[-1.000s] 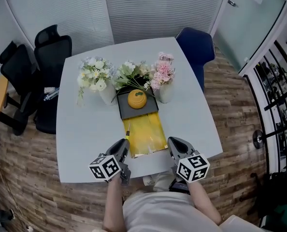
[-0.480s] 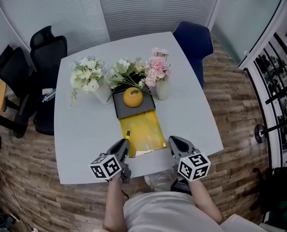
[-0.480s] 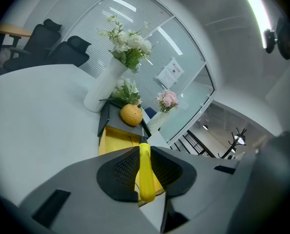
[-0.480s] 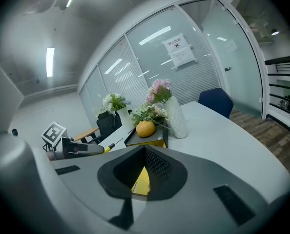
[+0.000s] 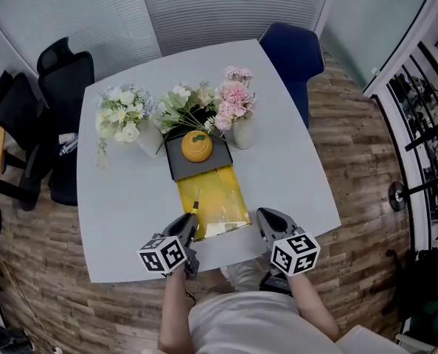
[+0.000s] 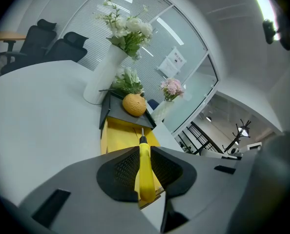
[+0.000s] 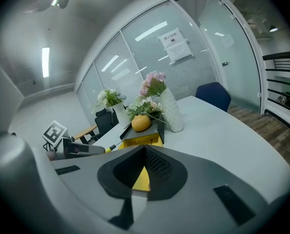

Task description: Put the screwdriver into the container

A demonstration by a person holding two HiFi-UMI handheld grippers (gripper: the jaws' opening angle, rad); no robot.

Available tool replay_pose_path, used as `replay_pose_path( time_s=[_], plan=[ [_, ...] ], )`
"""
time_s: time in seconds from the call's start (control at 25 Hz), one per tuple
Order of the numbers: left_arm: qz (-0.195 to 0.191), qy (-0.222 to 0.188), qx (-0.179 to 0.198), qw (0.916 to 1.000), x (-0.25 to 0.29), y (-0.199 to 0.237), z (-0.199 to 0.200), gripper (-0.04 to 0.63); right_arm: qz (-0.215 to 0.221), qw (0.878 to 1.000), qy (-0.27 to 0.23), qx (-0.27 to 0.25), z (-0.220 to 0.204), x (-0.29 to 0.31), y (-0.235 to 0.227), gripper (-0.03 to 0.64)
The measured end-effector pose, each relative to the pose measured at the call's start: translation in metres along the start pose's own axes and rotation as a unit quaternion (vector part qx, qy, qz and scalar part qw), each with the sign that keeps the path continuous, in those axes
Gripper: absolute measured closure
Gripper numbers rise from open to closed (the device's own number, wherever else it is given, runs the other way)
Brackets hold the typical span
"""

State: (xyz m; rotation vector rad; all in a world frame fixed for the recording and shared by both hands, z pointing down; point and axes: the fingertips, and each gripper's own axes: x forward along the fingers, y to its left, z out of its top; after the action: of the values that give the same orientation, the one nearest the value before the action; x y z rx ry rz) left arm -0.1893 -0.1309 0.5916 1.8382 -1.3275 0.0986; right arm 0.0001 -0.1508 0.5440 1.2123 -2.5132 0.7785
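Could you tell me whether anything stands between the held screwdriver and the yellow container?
Nothing visible does: the screwdriver points straight at the container just ahead. The dark tray sits at its far end.

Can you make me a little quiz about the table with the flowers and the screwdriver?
1. True or false: the left tool grips a yellow-handled screwdriver.
2. What sits on the dark tray? A) a cup B) an orange round thing C) a book
3. What colour are the flowers nearest the blue chair?
Key: 1 true; 2 B; 3 pink.
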Motion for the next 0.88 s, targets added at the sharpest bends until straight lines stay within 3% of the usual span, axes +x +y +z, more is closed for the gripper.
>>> replay_pose_path(
  time_s=[0.88],
  plan=[
    [0.038, 0.111, 0.057, 0.9915, 0.062, 0.015, -0.007, 0.525, -0.040, 0.999, 0.016, 0.020, 0.005, 0.024, -0.053, 0.601]
  ],
)
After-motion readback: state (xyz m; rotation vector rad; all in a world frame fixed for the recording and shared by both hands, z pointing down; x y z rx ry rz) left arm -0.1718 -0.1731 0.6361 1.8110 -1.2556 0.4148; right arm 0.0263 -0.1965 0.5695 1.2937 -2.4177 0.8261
